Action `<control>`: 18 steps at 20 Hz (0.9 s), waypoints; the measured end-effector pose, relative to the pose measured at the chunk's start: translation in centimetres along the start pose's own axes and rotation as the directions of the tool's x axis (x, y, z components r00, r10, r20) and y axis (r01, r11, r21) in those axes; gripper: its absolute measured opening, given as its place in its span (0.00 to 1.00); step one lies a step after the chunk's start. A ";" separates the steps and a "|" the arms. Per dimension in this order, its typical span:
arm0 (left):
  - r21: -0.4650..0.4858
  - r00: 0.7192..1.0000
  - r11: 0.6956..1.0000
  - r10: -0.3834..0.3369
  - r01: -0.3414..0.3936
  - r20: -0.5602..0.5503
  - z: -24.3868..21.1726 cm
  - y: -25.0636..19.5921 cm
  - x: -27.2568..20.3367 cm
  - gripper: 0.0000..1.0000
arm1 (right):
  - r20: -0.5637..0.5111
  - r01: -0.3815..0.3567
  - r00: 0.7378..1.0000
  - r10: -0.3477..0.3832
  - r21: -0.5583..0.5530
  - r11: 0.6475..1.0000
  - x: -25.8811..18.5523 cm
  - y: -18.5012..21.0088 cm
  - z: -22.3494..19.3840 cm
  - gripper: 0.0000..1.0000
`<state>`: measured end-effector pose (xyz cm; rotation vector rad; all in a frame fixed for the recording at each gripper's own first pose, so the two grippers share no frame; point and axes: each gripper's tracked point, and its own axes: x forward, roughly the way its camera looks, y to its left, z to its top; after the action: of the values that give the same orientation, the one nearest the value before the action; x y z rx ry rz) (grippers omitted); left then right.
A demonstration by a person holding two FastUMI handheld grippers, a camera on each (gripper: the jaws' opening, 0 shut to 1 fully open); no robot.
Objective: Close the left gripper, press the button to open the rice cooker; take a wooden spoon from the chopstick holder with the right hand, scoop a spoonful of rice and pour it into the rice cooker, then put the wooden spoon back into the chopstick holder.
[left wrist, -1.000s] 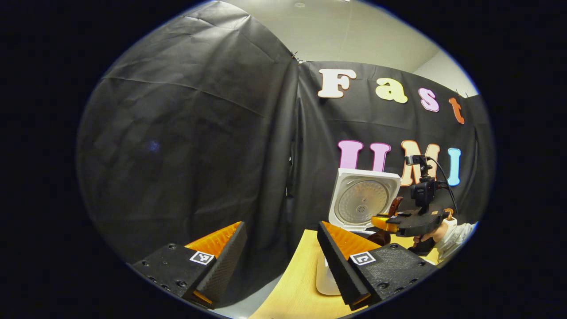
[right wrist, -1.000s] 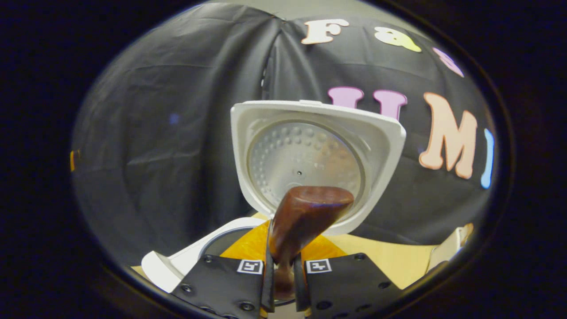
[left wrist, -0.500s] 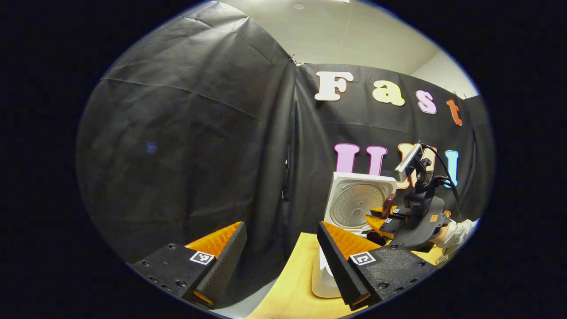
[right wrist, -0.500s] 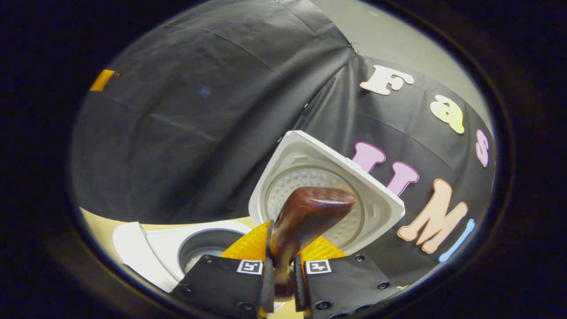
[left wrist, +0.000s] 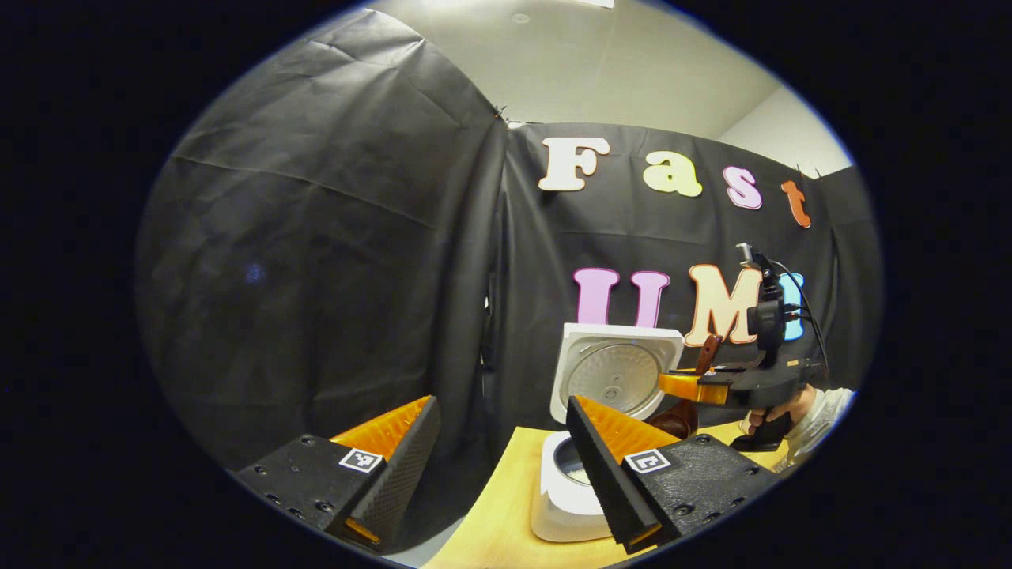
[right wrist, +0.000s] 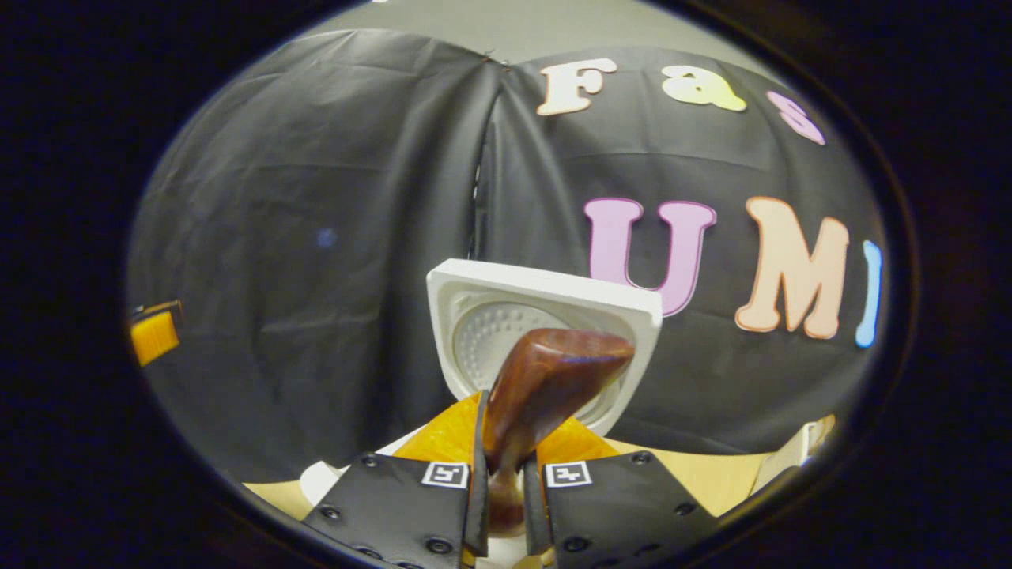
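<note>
Right gripper (right wrist: 502, 474) pinches the spoon (right wrist: 545, 387) handle, bowl raised before the cooker's (left wrist: 565, 498) open lid (right wrist: 545, 304). Left gripper (left wrist: 498, 462) gapes wide, touching nothing.

We see our left hand-held gripper (left wrist: 502, 466) as two wedge-shaped fingers on black bodies with recessed screws and small square black-and-white markers. Our right hand-held gripper (right wrist: 502, 474) bears the same markers and screws on its black plates. In the left gripper view it (left wrist: 672, 385) carries a black camera mast with a looping black cable, held by a hand (left wrist: 779, 411) in a pale sleeve (left wrist: 822, 419).
</note>
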<state>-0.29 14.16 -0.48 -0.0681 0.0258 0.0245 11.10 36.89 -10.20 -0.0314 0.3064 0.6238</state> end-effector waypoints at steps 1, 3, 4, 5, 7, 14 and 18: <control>0.002 1.000 1.000 -0.010 0.010 0.005 0.2 -0.6 0.1 0.93 | 0.002 0.011 1.000 -0.011 0.026 1.000 -0.7 -1.0 0.3 0.21; 0.003 0.999 0.999 -0.034 0.034 0.012 0.5 -2.3 0.4 0.93 | 0.003 0.037 0.999 -0.037 0.066 0.997 -2.3 -3.1 0.5 0.21; 0.003 0.999 0.999 -0.048 0.048 0.014 0.6 -3.1 0.6 0.93 | 0.003 0.050 0.999 -0.050 0.084 0.995 -3.2 -4.2 0.5 0.21; 0.005 0.998 0.998 -0.059 0.059 0.015 0.7 -3.9 0.7 0.95 | 0.003 0.065 0.998 -0.066 0.100 0.993 -4.0 -5.4 0.5 0.21; 0.012 0.997 0.997 -0.080 0.080 0.016 0.7 -5.3 1.2 0.93 | -0.005 0.098 0.995 -0.098 0.138 0.986 -5.8 -7.8 -0.1 0.20; 0.023 0.989 0.989 -0.146 0.146 0.014 0.9 -10.4 2.4 0.93 | -0.027 0.231 0.973 -0.231 0.218 0.948 -12.1 -17.0 -1.5 0.20; 0.036 0.984 0.983 -0.180 0.179 0.019 1.2 -12.9 2.7 0.95 | -0.038 0.301 0.953 -0.300 0.228 0.926 -15.7 -21.6 -2.5 0.20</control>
<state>2.72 1.47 1.52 -0.0362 -0.0019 -0.1557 10.91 10.05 -9.42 0.1427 0.3672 0.2796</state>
